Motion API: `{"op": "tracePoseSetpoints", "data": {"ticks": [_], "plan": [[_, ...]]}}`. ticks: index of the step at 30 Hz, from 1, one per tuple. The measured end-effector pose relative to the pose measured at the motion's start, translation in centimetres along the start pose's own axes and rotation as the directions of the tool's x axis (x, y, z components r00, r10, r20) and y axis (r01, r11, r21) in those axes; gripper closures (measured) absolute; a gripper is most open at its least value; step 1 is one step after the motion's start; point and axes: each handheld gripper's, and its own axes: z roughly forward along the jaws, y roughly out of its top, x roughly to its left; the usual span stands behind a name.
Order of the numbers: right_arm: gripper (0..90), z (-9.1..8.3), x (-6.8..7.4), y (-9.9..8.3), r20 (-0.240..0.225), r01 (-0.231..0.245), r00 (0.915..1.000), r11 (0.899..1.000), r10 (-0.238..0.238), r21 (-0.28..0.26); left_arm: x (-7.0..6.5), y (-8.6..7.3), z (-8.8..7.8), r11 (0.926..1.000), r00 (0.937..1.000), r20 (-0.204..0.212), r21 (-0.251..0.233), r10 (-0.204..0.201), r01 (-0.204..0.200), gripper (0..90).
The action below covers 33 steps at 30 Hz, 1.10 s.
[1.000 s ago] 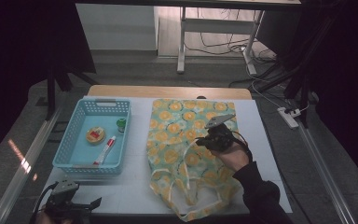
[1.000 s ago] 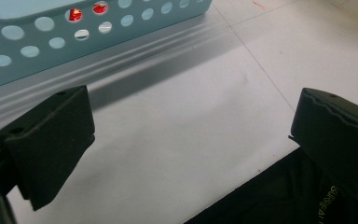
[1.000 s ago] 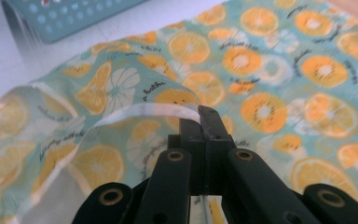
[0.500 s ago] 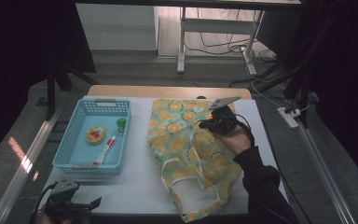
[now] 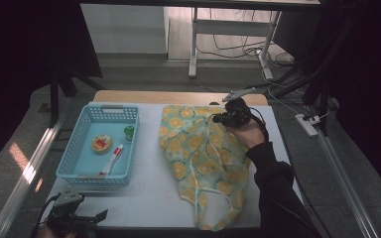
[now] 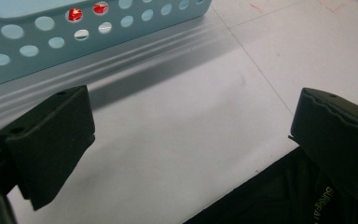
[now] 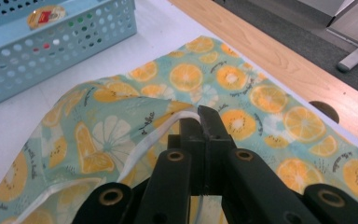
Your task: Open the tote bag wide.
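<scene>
A fabric bag printed with orange slices on pale green lies across the white table top; its handles trail toward the near edge. My right gripper is over the bag's far right part, raised off the table, shut on the bag's white-trimmed edge, which it lifts into a fold. In the right gripper view the right gripper has its jaws pressed together on that trim. My left gripper rests at the near left corner. In the left gripper view its jaws stand wide apart with only bare table between them.
A light blue perforated basket stands at the left and holds a round tin, a red and white tube and a small green item. A wooden strip runs along the table's far edge. Metal rails flank both sides.
My right gripper has moved away from me and upward, dragging the bag's edge with it, so the bag now lies stretched diagonally. The left gripper has stayed put.
</scene>
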Motion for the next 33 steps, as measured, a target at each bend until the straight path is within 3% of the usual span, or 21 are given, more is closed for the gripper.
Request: {"op": "tracePoseSetpoints", "data": {"ticks": [9,12,18,21,25,28,29,30,32,33], "plan": [[89.4,0.8,0.0,1.3,0.017,0.022,0.9996,1.0,-0.022,-0.011,0.0,0.0,0.0,1.0,1.0,0.004,-0.002,-0.002,0.002,0.0],[89.3,1.7,0.2,0.5,0.007,0.036,0.9993,0.999,-0.036,0.016,0.1,0.0,0.0,1.0,1.0,0.005,-0.004,-0.003,0.003,0.0],[89.3,2.9,0.3,-0.9,-0.019,0.018,0.9997,0.999,-0.018,0.039,0.0,0.0,0.0,1.0,1.0,0.004,-0.002,-0.001,0.001,0.0],[89.3,2.9,0.4,-1.1,-0.031,0.017,0.9994,0.999,-0.016,0.04,0.0,0.0,0.0,1.0,1.0,0.005,-0.002,-0.002,0.002,0.0],[87.8,2.6,0.9,-2.1,-0.081,0.0,0.9967,0.999,0.003,0.038,0.0,0.0,0.0,1.0,1.0,0.004,-0.002,0.0,0.0,0.1],[75.3,2.4,1.4,-3.3,-0.092,0.001,0.9957,0.999,0.004,0.049,0.0,0.0,0.0,1.0,1.0,0.003,-0.001,0.0,0.0,0.1],[75.3,2.4,1.4,-3.3,-0.092,0.001,0.9957,0.999,0.004,0.049,0.0,0.0,0.0,1.0,1.0,0.004,-0.001,0.0,0.0,0.1],[64.2,2.3,1.7,-4.2,-0.107,-0.004,0.9942,0.997,0.012,0.077,0.0,0.0,0.0,1.0,1.0,0.004,0.0,0.0,0.0,0.0],[60.3,2.2,1.8,-4.6,-0.104,0.0,0.9945,0.997,0.009,0.08,0.0,0.0,0.0,1.0,1.0,0.004,0.001,0.0,0.0,0.1],[48.8,1.8,2.1,-5.4,-0.117,-0.005,0.9931,0.997,0.014,0.08,0.0,0.0,0.0,1.0,1.0,0.003,0.001,0.0,0.0,0.1]]}}
